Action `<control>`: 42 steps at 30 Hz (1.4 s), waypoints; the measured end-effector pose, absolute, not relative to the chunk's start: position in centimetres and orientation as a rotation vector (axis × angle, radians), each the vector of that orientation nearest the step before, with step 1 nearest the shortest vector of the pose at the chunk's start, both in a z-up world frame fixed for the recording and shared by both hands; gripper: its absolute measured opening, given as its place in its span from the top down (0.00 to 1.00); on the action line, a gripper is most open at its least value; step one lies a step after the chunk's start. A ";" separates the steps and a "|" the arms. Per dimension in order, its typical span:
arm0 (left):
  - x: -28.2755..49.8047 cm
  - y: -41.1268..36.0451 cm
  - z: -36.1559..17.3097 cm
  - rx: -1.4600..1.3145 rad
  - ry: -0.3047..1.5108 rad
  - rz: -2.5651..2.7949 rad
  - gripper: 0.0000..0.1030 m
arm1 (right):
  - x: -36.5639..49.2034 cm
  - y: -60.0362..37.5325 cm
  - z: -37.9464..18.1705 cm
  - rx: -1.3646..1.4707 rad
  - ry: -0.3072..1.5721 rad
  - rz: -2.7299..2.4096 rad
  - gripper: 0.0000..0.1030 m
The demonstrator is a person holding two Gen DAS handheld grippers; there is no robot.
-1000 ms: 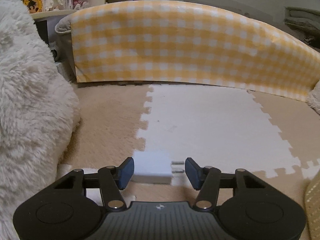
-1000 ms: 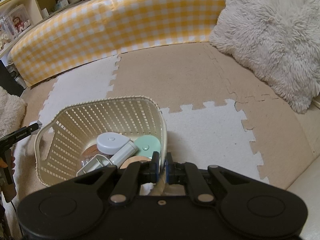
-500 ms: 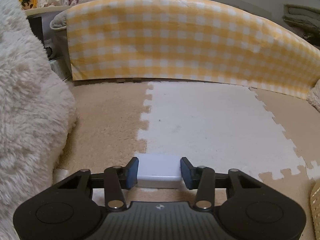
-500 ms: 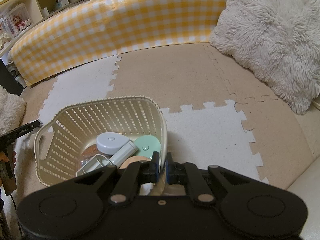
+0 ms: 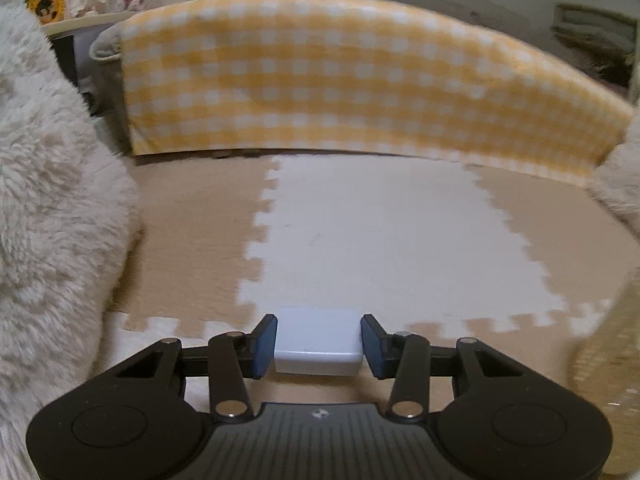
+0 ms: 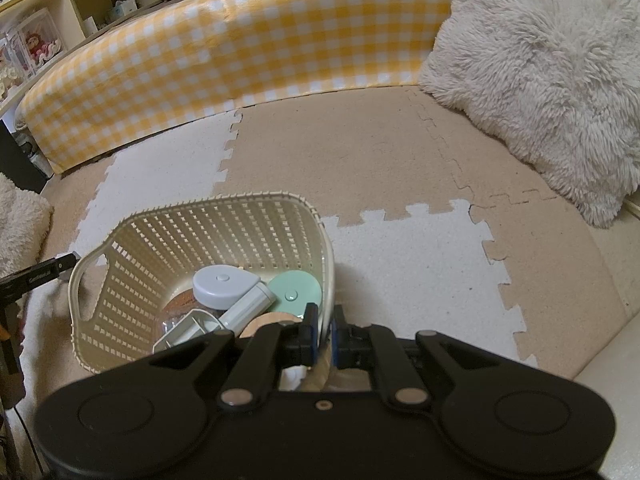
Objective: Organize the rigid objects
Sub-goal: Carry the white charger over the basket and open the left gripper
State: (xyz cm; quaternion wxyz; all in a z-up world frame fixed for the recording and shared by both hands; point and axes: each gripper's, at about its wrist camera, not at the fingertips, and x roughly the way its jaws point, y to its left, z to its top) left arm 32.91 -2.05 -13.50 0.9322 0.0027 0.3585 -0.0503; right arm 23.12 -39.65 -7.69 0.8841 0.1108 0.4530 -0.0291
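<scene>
The left tongs [image 5: 318,342], black linkage arms tipped with blue pads, are clenched on a small white rectangular plastic block [image 5: 318,340] with smooth faces and rounded edges; the block sits squarely between the two pads, which press its left and right sides, after the jaws have just been closing on it. It is held over the floor of interlocking foam puzzle mats [image 5: 380,232], matte tiles in cream and tan with toothed edges. On the far side a padded bumper covered in glossy yellow-and-white gingham [image 5: 360,80] curves across the scene, and a shaggy cream fur cushion [image 5: 48,208] fills the left. In the right wrist view the right tongs [image 6: 325,334] are clamped on the near right rim of a cream plastic lattice basket [image 6: 168,240], the thin wall pinched between the pads. The basket is roughly rectangular with rounded corners, slotted walls and a handle opening on its left side, and it rests on the foam mats. Inside, at its near end, lie a pale blue-grey teardrop-shaped plastic case [image 6: 224,284], a mint-green round disc [image 6: 295,291], a pale cylindrical tube [image 6: 246,308] lying slantwise, a brown cork-like round piece [image 6: 180,304], and a greyish scoop-shaped part [image 6: 188,326]. A second fluffy cream cushion [image 6: 540,72] lies at the far right. The left tool's black edge [image 6: 36,276] shows at the left of the basket.
</scene>
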 end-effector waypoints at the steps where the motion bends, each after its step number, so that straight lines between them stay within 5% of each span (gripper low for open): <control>1: 32.4 -2.4 -13.2 -0.005 0.729 -0.119 0.55 | 23.1 -39.7 -7.7 0.231 0.943 -0.060 0.94; 20: 24.2 -12.7 -3.4 -0.192 0.640 -0.493 0.55 | 23.1 -39.6 -7.8 0.234 0.944 -0.061 0.94; 42: 28.2 -19.0 -7.3 -0.078 0.788 -0.454 0.55 | 23.0 -39.6 -7.9 0.238 0.942 -0.060 0.93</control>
